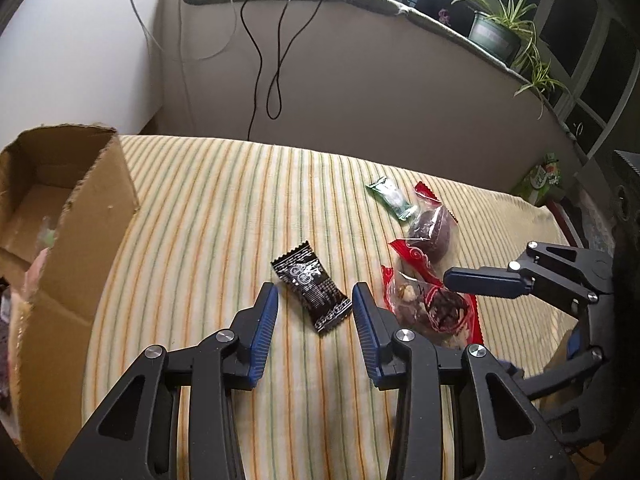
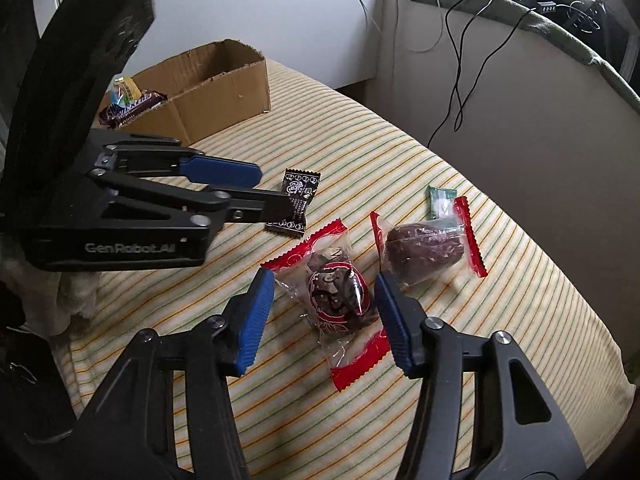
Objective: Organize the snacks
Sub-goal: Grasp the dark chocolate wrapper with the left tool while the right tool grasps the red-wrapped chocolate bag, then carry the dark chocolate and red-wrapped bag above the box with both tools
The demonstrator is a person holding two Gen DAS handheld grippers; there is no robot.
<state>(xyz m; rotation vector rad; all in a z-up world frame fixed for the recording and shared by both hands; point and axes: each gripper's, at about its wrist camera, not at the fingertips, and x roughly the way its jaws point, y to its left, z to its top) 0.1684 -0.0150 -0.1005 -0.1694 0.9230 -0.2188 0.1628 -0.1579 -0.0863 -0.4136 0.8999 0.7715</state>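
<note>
Left tongs (image 1: pixel 314 312) spread around black candy packet (image 1: pixel 311 291), right tongs (image 2: pixel 324 316) spread around red-ended date snack (image 2: pixel 336 300), striped tabletop (image 1: pixel 208 208)

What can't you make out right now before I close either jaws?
- Cardboard box contents: right wrist view, left gripper's body covers most.
- Box interior: left wrist view, near wall and frame edge hide it.
- Black packet near end: right wrist view, behind the left gripper's finger.

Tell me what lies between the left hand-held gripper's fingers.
The black snack packet lies on the striped cloth between the open left hand-held gripper fingers, ungripped, in the left wrist view.
</note>
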